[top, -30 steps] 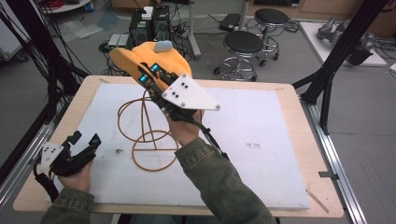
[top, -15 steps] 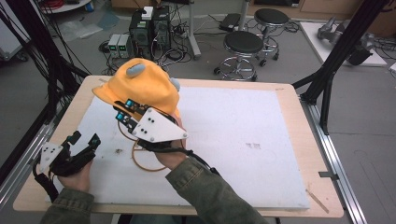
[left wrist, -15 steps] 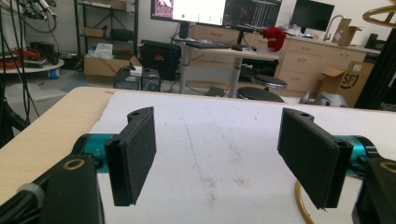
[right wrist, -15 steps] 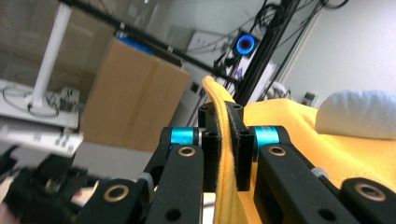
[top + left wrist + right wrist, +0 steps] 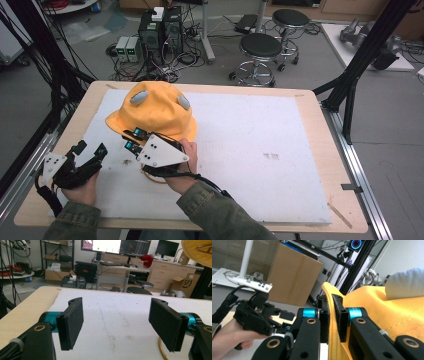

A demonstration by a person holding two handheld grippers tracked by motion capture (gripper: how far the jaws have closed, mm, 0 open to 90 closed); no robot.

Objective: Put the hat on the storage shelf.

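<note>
1. The right gripper (image 5: 332, 317) has its jaws clamped on the brim of the yellow hat (image 5: 152, 107); in the right gripper view a thin fold of yellow cloth is pinched flat between the two black pads, with the crown swelling off to the right.
2. The left gripper (image 5: 120, 323) has its jaws wide apart with nothing between them — only bare white mat shows in the gap; in the high view it (image 5: 87, 160) rests at the tabletop's near left corner, well apart from the hat.
3. The hat sits draped over the wire stand, whose copper base ring (image 5: 150, 176) peeks out under the right hand (image 5: 182, 170); the same ring (image 5: 161, 350) curves in at the lower right of the left gripper view.
4. Outward, the white mat (image 5: 260, 145) covers most of the wooden tabletop (image 5: 320, 115); stools and equipment stand on the floor beyond.
5. Judged from this, the placing is nearly done — the hat looks seated on the stand; what is left is to release the brim, draw the right gripper clear and check that the hat hangs level.
</note>
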